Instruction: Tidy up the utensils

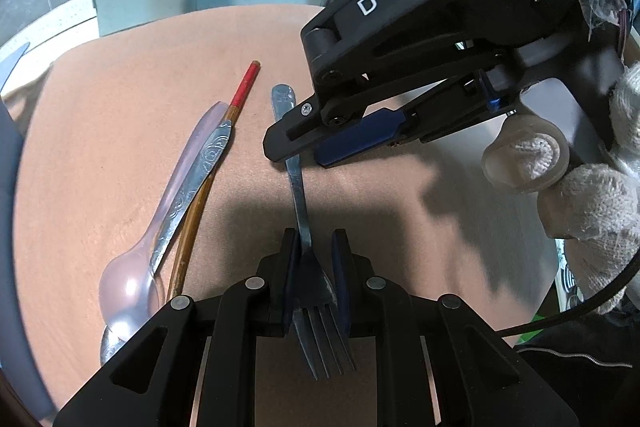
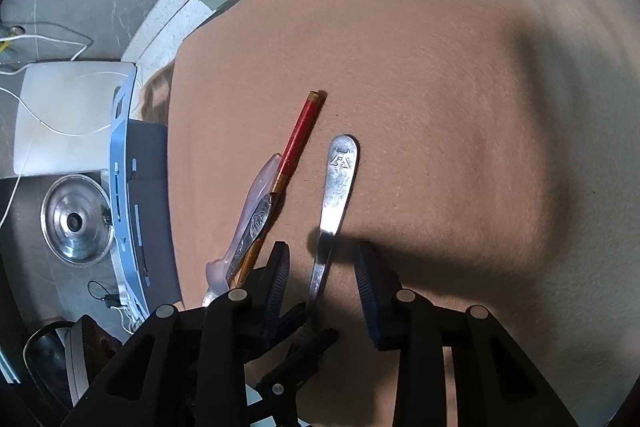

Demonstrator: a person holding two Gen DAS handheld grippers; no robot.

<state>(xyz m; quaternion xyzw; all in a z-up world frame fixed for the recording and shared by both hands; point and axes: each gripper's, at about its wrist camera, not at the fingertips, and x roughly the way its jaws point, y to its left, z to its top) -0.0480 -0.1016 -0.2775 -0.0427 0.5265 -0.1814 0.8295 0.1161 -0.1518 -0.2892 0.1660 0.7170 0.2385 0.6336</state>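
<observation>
The left tool (image 1: 314,255) pinches the fork (image 1: 300,195) at its neck, tines toward the camera. The right tool (image 2: 322,267) straddles the handle farther along, jaws partly apart, pads not touching. Beside the left tool lie a clear spoon (image 1: 132,279), an engraved handle (image 1: 192,187) and a chopstick (image 1: 236,107) on the tan surface (image 1: 120,131)

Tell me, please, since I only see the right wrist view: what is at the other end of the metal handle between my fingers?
Observer: It is a fork; the left gripper has its fingers closed around the neck, just above the tines.
Operator: Thank you. Is anything lying on the tines?
Observer: No. The clear spoon has its bowl off to one side on the cloth, apart from them.
</observation>
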